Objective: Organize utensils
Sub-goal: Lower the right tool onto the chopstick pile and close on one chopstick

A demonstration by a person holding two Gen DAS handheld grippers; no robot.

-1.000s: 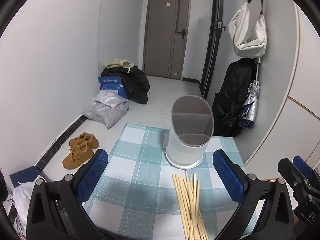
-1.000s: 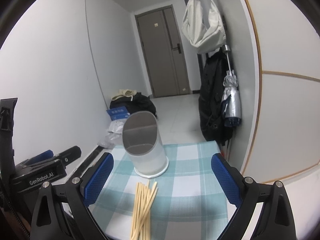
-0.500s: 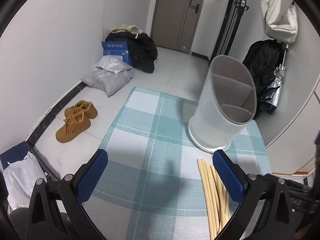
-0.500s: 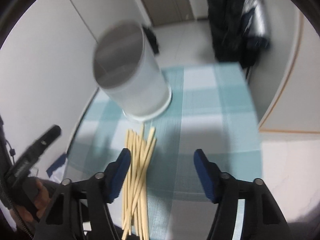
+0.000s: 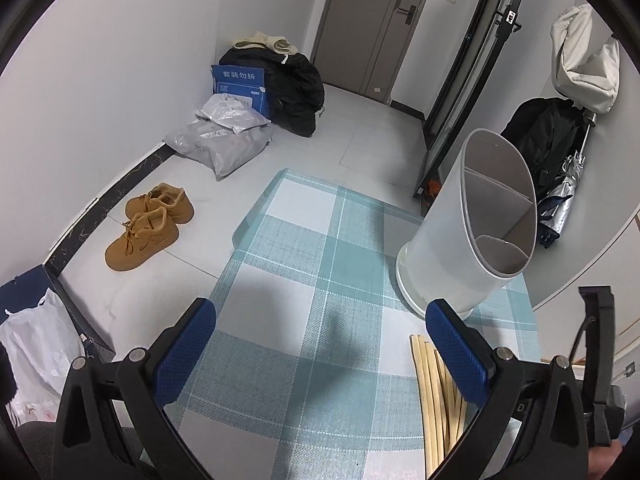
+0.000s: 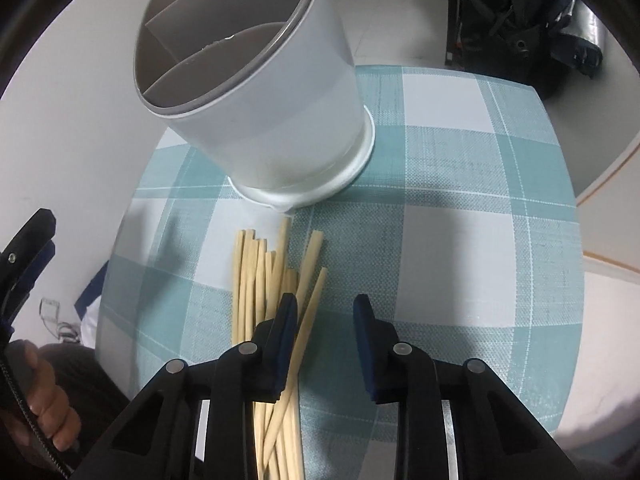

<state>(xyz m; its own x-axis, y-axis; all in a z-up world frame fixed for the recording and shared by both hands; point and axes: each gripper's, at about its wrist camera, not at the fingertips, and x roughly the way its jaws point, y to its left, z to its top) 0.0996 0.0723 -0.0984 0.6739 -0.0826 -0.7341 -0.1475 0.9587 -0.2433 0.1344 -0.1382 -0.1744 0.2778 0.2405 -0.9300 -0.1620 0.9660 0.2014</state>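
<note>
The right gripper (image 6: 325, 306) is seen narrowing over the chopsticks (image 6: 256, 280), gripping nothing; the left gripper (image 5: 320, 332) is held wide.

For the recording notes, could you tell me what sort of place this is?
Probably a home entryway: a door, shoes on the floor and a bag hanging by the checked table.

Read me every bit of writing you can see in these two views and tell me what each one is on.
"套装勿拆": white characters on the blue box against the far wall, in the left wrist view.
Smaller print on the white label lower on that box: too small to read.
Shipping labels on the grey parcel bags: too small to read.
Small sticker on the door frame: blurred.
Right wrist view: no text.
</note>
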